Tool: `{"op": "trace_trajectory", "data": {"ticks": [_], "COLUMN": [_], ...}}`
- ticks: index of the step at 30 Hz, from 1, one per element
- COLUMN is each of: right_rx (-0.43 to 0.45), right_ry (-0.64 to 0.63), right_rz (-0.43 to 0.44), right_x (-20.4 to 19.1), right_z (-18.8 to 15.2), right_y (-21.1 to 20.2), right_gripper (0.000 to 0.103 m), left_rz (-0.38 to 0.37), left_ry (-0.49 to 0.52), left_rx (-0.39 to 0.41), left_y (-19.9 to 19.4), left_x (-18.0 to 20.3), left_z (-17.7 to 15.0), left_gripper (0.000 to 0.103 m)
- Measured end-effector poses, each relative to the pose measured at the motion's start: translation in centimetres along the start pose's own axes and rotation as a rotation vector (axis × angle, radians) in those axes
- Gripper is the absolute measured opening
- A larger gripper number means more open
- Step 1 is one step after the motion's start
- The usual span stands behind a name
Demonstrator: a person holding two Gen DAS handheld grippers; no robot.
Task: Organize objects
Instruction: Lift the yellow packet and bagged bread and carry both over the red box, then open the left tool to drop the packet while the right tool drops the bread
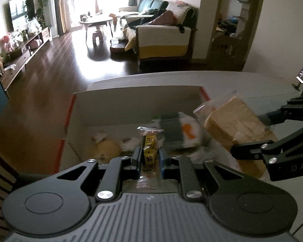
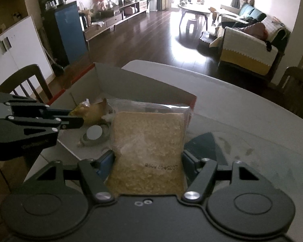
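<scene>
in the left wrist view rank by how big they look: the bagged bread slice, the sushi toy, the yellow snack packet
1. bagged bread slice, in the right gripper
2. sushi toy, blurred
3. yellow snack packet, in the left gripper
The packet is nearest the camera, so its true size is unsure.

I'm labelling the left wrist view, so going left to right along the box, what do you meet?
Red-edged box wall → yellow snack packet in the left gripper → blurred sushi-roll plush → bagged bread slice → right gripper.
</scene>
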State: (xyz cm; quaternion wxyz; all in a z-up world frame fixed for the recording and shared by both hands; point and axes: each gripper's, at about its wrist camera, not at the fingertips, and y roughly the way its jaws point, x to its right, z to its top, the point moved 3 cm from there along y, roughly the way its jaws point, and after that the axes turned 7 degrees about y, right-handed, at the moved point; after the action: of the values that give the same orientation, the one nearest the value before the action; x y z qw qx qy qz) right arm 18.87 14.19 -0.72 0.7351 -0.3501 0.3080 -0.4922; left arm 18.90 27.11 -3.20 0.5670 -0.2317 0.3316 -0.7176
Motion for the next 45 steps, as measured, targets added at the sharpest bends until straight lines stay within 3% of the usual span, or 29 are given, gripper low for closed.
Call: {"op": "trace_trajectory", "data": {"ticks": [8,20,34,42,45], "right_rx": [-0.038,-0.061,-0.068,-0.062,-0.060], "right_ry": [-0.010,-0.068,-0.078,-0.090,-0.087], "right_rz": [-0.030,-0.061,-0.039,-0.039,-0.033], "right_x": [-1.4,-3.6,-3.5,-3.4,-3.4], "right_z": [1.1,1.7,1.9,2.0,2.0], "right_y": [4.1,7.2,6.9,6.4,6.0], "right_gripper": [0.070,0.070,0.071,0.072,0.072], "left_rz": [0.025,0.010,-0.045,-0.057,-0.059], "left_ry": [0.008,0.041,0.040,0.054,0.053], "left_rx": [-0.054,-0.113,-0.237,-0.257,-0.258], "left_y": [3.3,6.4,9.7,9.9,9.8], "left_x": [-3.3,-3.5,-3.6,-3.2,-3.1], "left_z": [-0.3,-1.3,-2.0,-1.8,-1.8], "left_gripper": [0.016,0.016,0.016,0.016,0.023]}}
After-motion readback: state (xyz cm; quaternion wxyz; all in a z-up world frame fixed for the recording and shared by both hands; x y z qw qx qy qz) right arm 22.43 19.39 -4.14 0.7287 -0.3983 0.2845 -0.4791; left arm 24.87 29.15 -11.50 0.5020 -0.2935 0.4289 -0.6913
